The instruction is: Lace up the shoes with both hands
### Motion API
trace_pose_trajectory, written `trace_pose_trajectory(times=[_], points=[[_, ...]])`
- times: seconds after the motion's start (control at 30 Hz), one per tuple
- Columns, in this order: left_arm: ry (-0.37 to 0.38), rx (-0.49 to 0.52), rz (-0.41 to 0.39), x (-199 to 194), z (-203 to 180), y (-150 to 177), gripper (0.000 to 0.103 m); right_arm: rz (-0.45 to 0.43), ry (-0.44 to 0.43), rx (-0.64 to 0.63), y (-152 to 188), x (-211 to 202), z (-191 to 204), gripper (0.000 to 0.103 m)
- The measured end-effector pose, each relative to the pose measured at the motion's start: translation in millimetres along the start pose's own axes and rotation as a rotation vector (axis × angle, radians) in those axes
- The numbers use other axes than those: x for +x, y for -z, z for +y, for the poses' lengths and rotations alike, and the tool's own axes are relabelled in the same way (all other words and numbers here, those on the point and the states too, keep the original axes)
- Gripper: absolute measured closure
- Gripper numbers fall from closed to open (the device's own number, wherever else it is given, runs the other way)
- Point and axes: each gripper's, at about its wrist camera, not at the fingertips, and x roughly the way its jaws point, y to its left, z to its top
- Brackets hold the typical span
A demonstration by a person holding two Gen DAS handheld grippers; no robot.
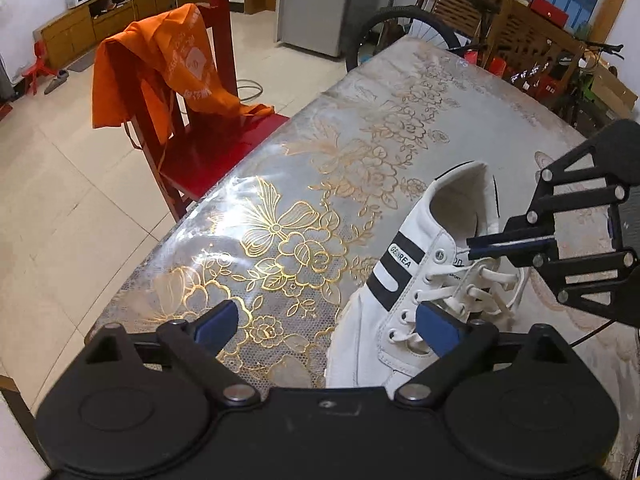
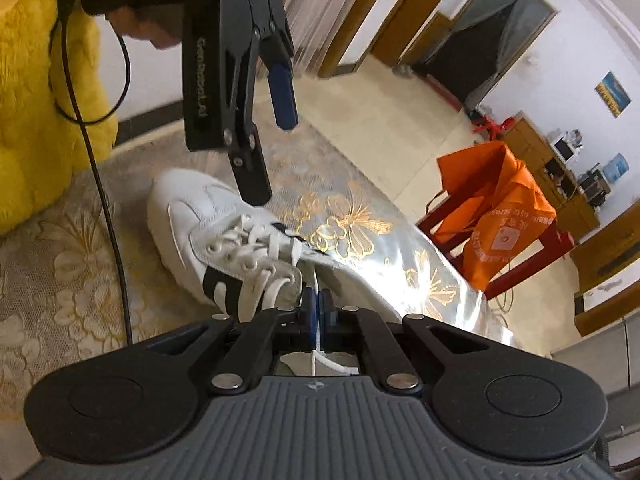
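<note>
A white sneaker with black stripes lies on the floral tablecloth, its white lace threaded through most eyelets. My left gripper is open, its right pad over the lower eyelets and its left pad over bare cloth. My right gripper reaches in from the right, shut on a white lace end just above the top eyelet. In the right wrist view the sneaker lies ahead, the right gripper pinches the lace, and the left gripper hangs open above the toe.
A red chair draped with an orange bag stands at the table's left edge. A bicycle and wooden chairs stand beyond the far edge. A person in yellow fleece is close at the near side, a black cable hanging over the cloth.
</note>
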Motion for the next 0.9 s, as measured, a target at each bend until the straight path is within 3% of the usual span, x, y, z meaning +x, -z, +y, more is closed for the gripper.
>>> trace_pose_trajectory(times=[0.2,0.53,0.77,0.9], points=[[-0.01,-0.01,0.026,4.3,-4.3,-3.6,0.008,-0.085,0.004,0.137,11.8,-3.6,-4.4,0.103],[-0.03,-0.002,0.072,12.9,-10.2,-5.0,0.008,-0.181,-0.019,0.256,26.5,14.2,-12.6,0.103],[-0.026,0.005,0.078,16.0,-10.7,-6.5,0.008,-0.224,-0.149,0.413,32.8,15.7,-32.8,0.102],[-0.027,0.009,0.085,19.5,-9.4,-6.7,0.008,-0.231,-0.223,0.543,36.2,17.6,-46.8,0.095]])
